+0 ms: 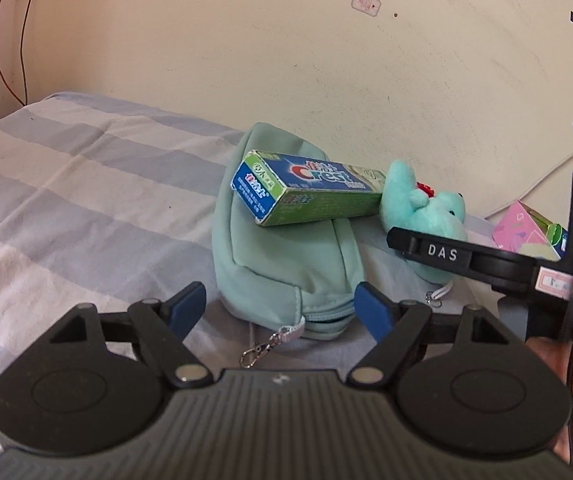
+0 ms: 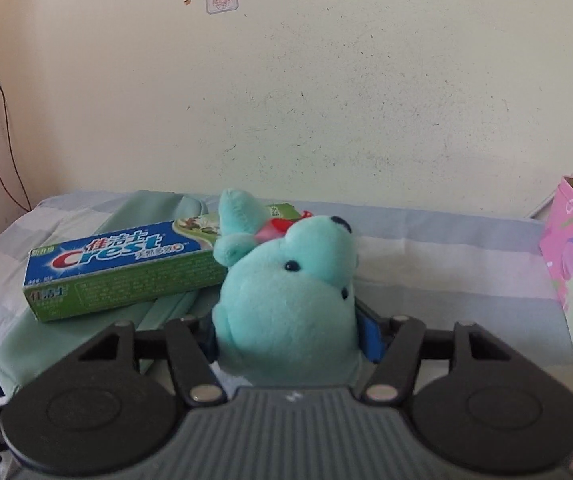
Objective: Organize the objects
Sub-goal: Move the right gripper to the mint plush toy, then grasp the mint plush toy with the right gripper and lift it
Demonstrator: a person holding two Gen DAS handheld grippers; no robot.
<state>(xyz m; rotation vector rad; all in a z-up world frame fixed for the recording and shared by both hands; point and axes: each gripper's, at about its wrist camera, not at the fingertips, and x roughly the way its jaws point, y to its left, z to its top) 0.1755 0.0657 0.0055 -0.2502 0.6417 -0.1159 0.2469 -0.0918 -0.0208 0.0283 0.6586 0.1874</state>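
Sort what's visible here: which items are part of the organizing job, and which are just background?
Job items:
plush toy, between the right tool's fingers
toothpaste box, lying on the pouch
green zip pouch, ahead of the open left tool
pink box

Background:
striped bedsheet
wall
red cable

Plush, toothpaste box and pouch on the striped bed

The teal plush toy point(image 2: 286, 300) sits upright beside a Crest toothpaste box point(image 1: 306, 190) lying tilted across a mint-green zipped pouch point(image 1: 282, 280), near the wall.
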